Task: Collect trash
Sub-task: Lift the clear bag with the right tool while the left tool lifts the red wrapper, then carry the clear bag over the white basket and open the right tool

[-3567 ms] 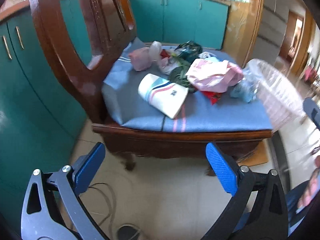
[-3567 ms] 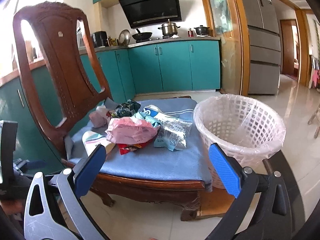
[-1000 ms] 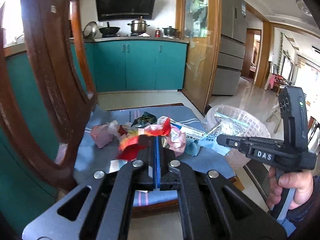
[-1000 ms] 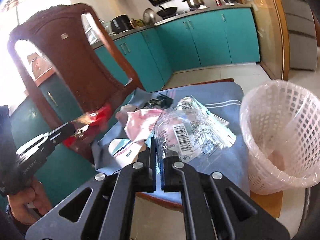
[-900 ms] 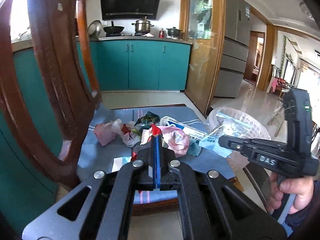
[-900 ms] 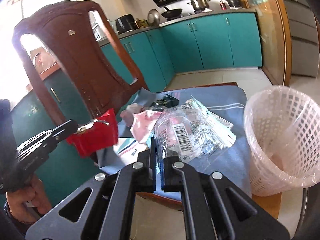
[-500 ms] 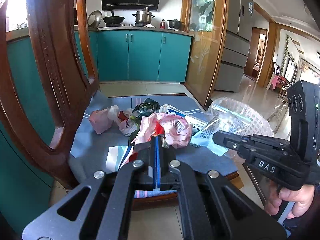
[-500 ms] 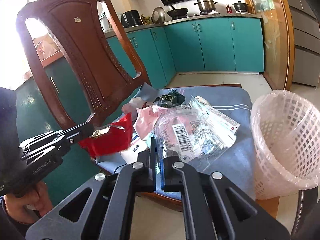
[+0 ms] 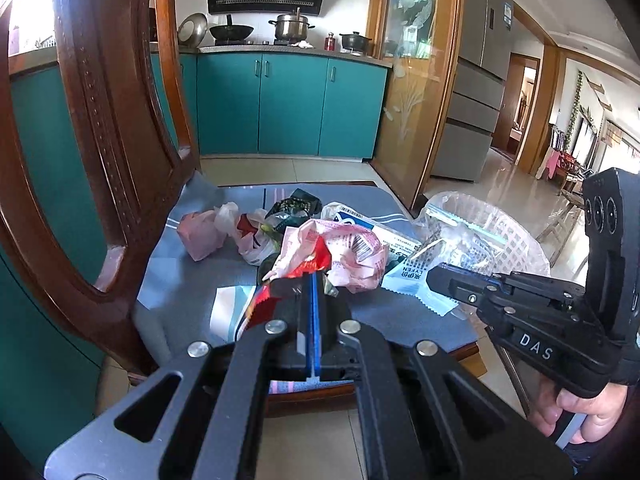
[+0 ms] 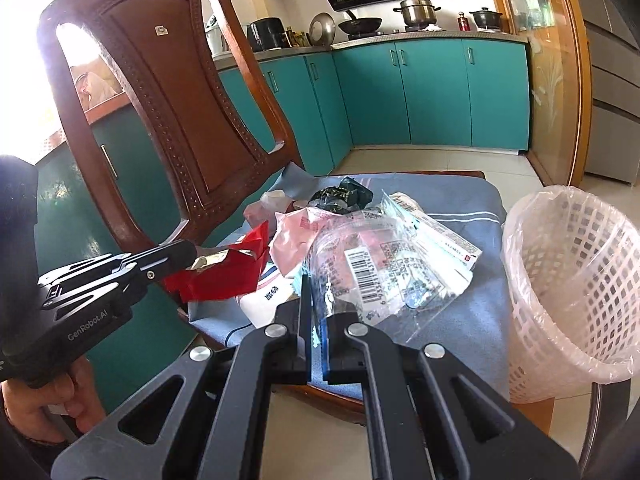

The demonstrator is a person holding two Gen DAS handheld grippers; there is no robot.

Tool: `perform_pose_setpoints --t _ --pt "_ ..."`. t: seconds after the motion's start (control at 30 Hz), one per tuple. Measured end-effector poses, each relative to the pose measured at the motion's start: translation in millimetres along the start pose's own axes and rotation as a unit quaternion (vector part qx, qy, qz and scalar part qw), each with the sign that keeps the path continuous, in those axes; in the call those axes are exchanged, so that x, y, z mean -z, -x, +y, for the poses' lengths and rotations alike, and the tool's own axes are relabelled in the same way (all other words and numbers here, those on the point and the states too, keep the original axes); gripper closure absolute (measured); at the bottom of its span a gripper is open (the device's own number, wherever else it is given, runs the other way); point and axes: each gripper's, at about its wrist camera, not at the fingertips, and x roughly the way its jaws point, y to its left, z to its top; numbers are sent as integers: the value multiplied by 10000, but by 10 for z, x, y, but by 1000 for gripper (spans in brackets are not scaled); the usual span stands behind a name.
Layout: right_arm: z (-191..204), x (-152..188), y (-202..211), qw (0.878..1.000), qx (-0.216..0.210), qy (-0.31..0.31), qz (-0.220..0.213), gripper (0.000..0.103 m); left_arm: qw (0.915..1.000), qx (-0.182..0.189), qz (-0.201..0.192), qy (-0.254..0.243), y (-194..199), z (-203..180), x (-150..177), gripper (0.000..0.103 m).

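Left hand-held gripper (image 9: 312, 280) is clamped on a red wrapper (image 10: 224, 272), pinched at one crumpled edge; the rest hangs loose off the tips over the chair's front edge. Right hand-held gripper (image 10: 316, 300) is clamped on a clear plastic bag (image 10: 372, 268) with a barcode label, held by its near corner, the body of the bag fanning out above the seat. Both sets of jaws are pressed together with only thin film between them.

Remaining trash sits on the blue cushion (image 10: 460, 312) of the wooden chair (image 10: 168, 120): pink wrapper (image 9: 348, 252), white packet with print (image 10: 436, 232), dark green wrapper (image 10: 344, 196), small pink bag (image 9: 200, 232) near the chair back. Basket (image 10: 568, 280) lined with a thin plastic bag stands just beside the seat on the right, mouth open.

Handling, as a judgement: all of it is light, thin, floppy film, nothing fragile. Slippery and crinkly, so a pinch on an edge or corner works, but a shallow bite could slide out. Loose ends may snag neighbouring wrappers or catch the basket liner. The clear bag is closer to the basket; it likely needs to be carried over the rim before letting go, since film flutters and can land outside. The crumpled pink wrapper is best taken on a raised fold.
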Motion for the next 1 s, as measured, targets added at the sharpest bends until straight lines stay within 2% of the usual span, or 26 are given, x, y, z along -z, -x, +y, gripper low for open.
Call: perform_pose_setpoints --t 0.43,0.6,0.67,0.83,1.0 --pt "-5 5 -5 10000 22 35 24 99 10000 -57 47 -23 -22 -16 25 102" --pt "-93 -50 46 9999 89 -42 -90 99 10000 -66 54 -27 -17 -18 31 102" --pt "-221 -112 109 9993 255 -139 -238 99 10000 -72 61 -20 -13 -10 33 102" --pt "-973 -309 357 9875 1045 -978 -661 99 10000 -72 42 -10 9 -3 30 102" --pt "-1528 -307 407 9721 1513 -1672 -643 98 9999 -80 66 1 -7 -11 29 102"
